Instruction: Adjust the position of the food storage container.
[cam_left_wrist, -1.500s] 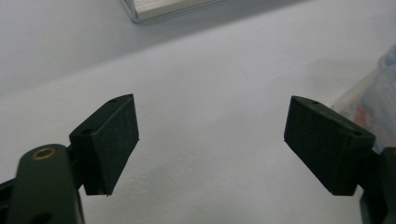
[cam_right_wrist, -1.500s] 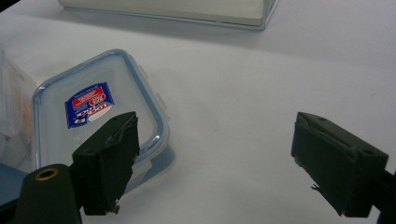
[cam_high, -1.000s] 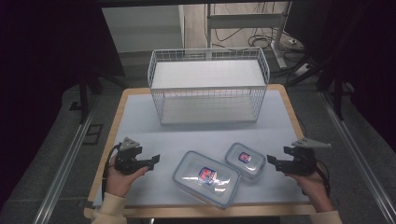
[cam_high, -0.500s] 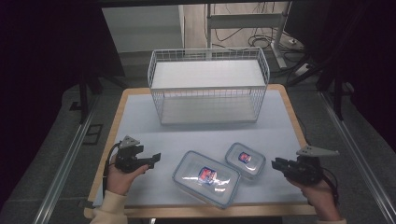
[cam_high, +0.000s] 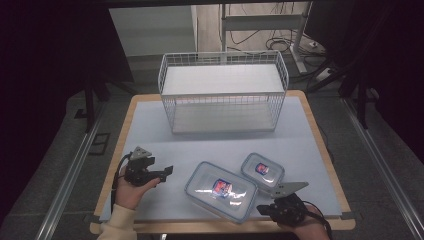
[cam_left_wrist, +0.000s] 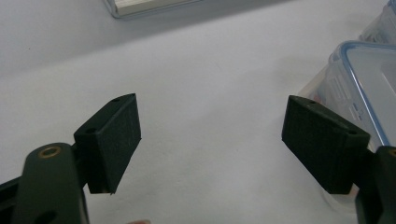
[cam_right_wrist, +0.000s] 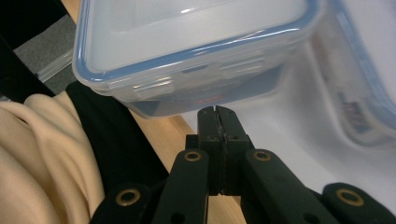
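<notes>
Your right gripper (cam_right_wrist: 217, 109) had just been closing and its jaws now met flat against each other with nothing between them, the tips just short of the near wall of the large container (cam_right_wrist: 196, 56). Your left gripper (cam_left_wrist: 210, 140) stood wide open over bare table, pads well apart, gripping nothing, with the large container's corner just beside its right-hand jaw.

Position: the large container (cam_high: 221, 190) lay flat at the near edge of the table mat (cam_high: 150, 130), between the two grippers; the small container (cam_high: 262, 170) sat just beside its far right corner, whether touching you could not tell. The wire basket (cam_high: 223, 92) stood well apart at the far side.

Handling, as judged: a clear, stiff plastic box with a blue-rimmed snap lid, probably light, its contents too blurred to name. Smooth walls and lid would likely be slippery under the pads. A hold across the rim or a lid latch looked safer than pinching the flat lid.

Views compared: the right gripper view gave the side wall, latch tabs and the shut jaws up close, plus your cream sleeve (cam_right_wrist: 42, 154). The high view gave the layout, the printed label on each lid and the right gripper (cam_high: 265, 209) at the near right corner.
</notes>
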